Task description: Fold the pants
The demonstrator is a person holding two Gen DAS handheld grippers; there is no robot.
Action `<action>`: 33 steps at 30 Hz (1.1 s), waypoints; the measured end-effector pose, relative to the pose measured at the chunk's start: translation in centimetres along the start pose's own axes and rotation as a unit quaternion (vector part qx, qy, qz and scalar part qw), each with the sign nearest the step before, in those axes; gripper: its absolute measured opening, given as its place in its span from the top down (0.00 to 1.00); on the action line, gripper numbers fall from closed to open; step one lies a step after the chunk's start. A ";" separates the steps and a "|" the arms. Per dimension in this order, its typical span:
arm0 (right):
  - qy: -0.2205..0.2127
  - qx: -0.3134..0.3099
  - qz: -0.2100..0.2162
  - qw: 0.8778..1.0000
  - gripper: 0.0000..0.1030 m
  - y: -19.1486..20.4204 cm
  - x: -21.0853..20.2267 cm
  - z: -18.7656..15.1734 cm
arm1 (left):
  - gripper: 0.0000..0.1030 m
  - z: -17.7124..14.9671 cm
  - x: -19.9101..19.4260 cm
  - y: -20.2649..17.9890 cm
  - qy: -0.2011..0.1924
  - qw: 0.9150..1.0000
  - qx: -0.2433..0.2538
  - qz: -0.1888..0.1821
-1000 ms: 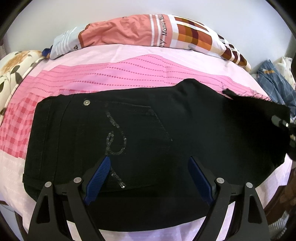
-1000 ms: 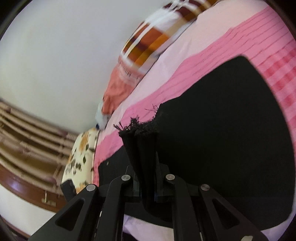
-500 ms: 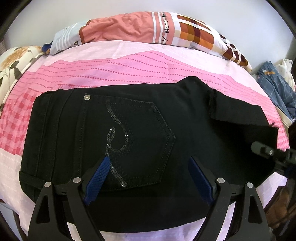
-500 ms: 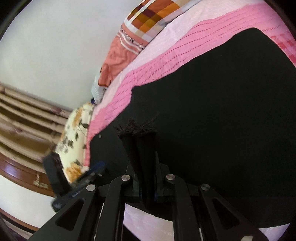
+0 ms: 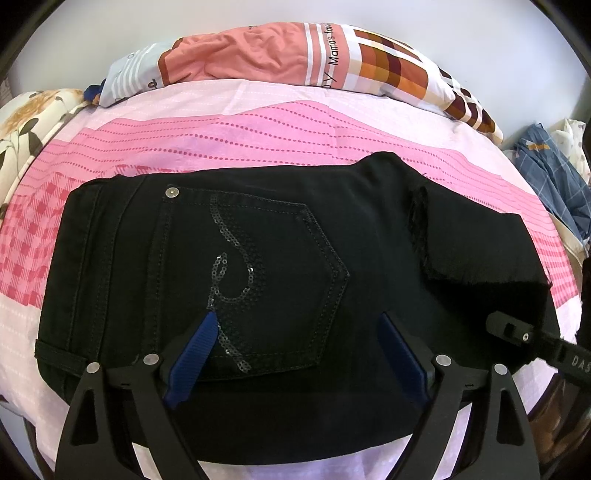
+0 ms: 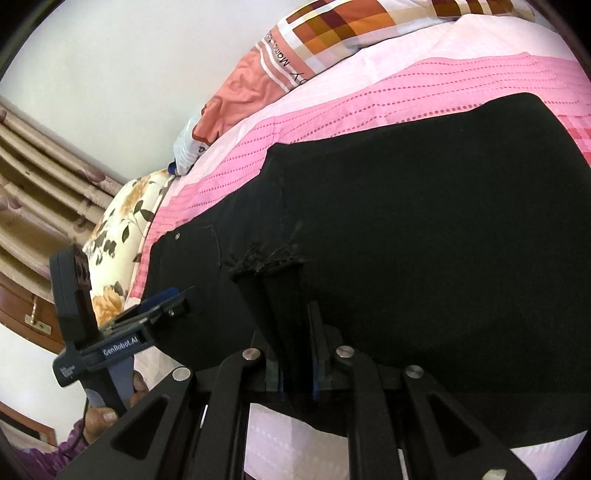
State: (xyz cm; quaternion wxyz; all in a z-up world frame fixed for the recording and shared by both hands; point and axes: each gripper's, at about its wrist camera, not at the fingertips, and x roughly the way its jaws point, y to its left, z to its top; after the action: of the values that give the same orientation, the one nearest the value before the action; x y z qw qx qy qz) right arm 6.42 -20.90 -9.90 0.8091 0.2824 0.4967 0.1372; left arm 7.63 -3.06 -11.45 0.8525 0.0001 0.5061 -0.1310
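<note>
Bed: pink patterned bedsheet [image 5: 258,140] with dotted stripes and a checked band covers it, below a white wall [image 5: 110,33]; a flowered cushion [image 5: 26,122] lies at the left edge.
Pants: black denim pants [image 5: 258,258] lie flat on the sheet, back side up, with a 5-sided back pocket [image 5: 266,280] bearing a curled line of black sequins and a silver rivet [image 5: 172,191] at its corner.
Hem: frayed leg end [image 5: 480,247] is doubled back over the pants on the right.
Axis: long axis runs left to right in the left wrist view, waistband at the left, fold at the right.
Writing: patchwork pillow [image 5: 295,55] by the wall reads "Mama's"; left gripper's body in the right wrist view reads "GenRobot.AI".
Left gripper [image 5: 295,354]: blue-padded fingers spread wide, hovering over the pocket, gripping nothing.
Right gripper [image 6: 295,347]: closed tight on a pinch of the frayed black cloth.
Side: blue checked cloth [image 5: 546,173] sits heaped at the far right.
</note>
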 end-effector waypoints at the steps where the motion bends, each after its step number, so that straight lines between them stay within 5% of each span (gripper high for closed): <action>1: 0.002 -0.004 -0.002 1.000 0.88 0.1 0.1 -0.1 | 0.14 0.0 0.0 0.0 0.000 1.000 0.000 0.000; 6: 0.005 -0.020 -0.009 1.000 0.86 0.6 0.4 -0.9 | 0.13 0.0 0.0 -0.1 0.001 1.000 0.000 0.001; 11: 0.012 -0.033 0.035 0.999 0.59 1.6 0.2 -1.3 | 0.13 0.1 0.0 -0.2 0.003 1.000 0.001 0.001; 16: 0.001 -0.009 0.126 0.992 0.59 1.3 -2.3 -0.3 | 0.13 0.2 0.0 -0.1 0.007 1.000 0.001 -0.002; 20: -0.063 0.035 0.092 0.993 0.59 -3.6 -7.7 1.2 | 0.13 0.3 -0.1 -0.1 0.006 1.000 0.000 -0.012; 24: -0.068 0.036 0.056 0.995 0.59 -6.4 -10.6 0.6 | 0.13 0.0 0.0 -1.0 0.009 0.999 0.012 -0.033; 33: -0.017 -0.005 0.102 0.995 0.59 -3.5 -6.3 -1.1 | 0.13 -0.4 0.0 -3.8 0.006 0.998 0.035 -0.056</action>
State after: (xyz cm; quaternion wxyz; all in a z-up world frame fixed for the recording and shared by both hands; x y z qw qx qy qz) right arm 2.28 -26.50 -7.81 0.8005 0.3295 0.4511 0.2171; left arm 6.41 -6.66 -11.14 0.8401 0.0020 0.5057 -0.1963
